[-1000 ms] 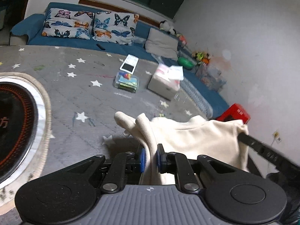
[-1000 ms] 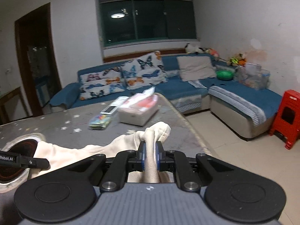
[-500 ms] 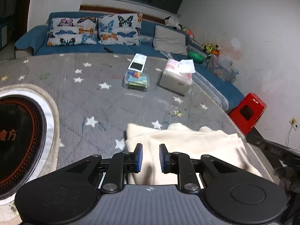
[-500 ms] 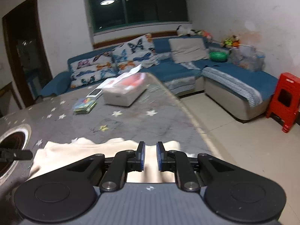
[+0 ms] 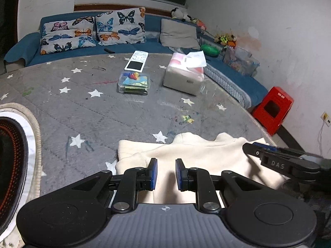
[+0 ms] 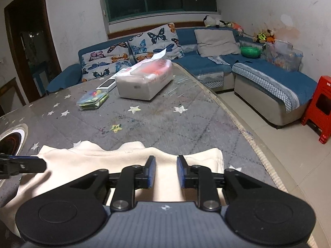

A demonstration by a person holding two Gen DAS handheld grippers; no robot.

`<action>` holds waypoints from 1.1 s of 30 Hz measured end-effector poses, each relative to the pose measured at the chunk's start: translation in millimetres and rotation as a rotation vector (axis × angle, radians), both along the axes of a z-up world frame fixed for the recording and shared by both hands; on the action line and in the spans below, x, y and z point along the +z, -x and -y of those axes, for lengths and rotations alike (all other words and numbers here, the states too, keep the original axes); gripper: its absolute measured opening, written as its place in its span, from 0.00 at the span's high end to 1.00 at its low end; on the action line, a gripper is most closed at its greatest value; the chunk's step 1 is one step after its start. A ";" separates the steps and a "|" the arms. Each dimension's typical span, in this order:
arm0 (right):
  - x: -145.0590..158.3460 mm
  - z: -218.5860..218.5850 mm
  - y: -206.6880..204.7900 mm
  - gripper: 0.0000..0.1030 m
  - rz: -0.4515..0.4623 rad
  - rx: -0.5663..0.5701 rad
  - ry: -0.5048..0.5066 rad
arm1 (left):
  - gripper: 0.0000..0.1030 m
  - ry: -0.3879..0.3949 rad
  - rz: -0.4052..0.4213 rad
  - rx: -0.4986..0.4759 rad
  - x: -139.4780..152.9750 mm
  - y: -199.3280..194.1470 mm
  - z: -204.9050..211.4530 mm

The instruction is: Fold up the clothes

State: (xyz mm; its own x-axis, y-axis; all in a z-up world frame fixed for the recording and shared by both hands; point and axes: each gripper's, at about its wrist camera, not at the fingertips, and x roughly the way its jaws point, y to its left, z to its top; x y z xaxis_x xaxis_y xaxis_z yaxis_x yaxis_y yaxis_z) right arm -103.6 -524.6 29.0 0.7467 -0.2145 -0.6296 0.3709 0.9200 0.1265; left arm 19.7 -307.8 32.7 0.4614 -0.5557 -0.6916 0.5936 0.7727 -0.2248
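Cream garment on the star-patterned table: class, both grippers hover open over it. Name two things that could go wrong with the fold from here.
1. The cream garment lies close to the table's edge; a careless tug could drag part of it over.
2. Its far edge is lumpy, so pressing or folding again may lock in an uneven fold.
Both the left gripper and right gripper are open, so nothing holds the layers.

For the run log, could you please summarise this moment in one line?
left gripper: open | right gripper: open | cream garment: flat on grey star cloth, unheld
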 end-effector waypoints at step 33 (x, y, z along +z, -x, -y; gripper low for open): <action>14.8 -44.8 99.7 0.52 0.017 0.032 0.015 | 0.60 -0.095 0.163 -0.049 10.5 53.2 -9.6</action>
State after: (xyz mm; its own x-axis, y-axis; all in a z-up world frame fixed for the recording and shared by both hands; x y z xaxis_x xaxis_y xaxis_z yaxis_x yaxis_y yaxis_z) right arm -203.2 -479.8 43.8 0.7636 -0.2000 -0.6140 0.3396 0.9331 0.1183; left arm -33.5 -298.2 43.2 0.5452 -0.5163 -0.6605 0.6539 0.7549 -0.0504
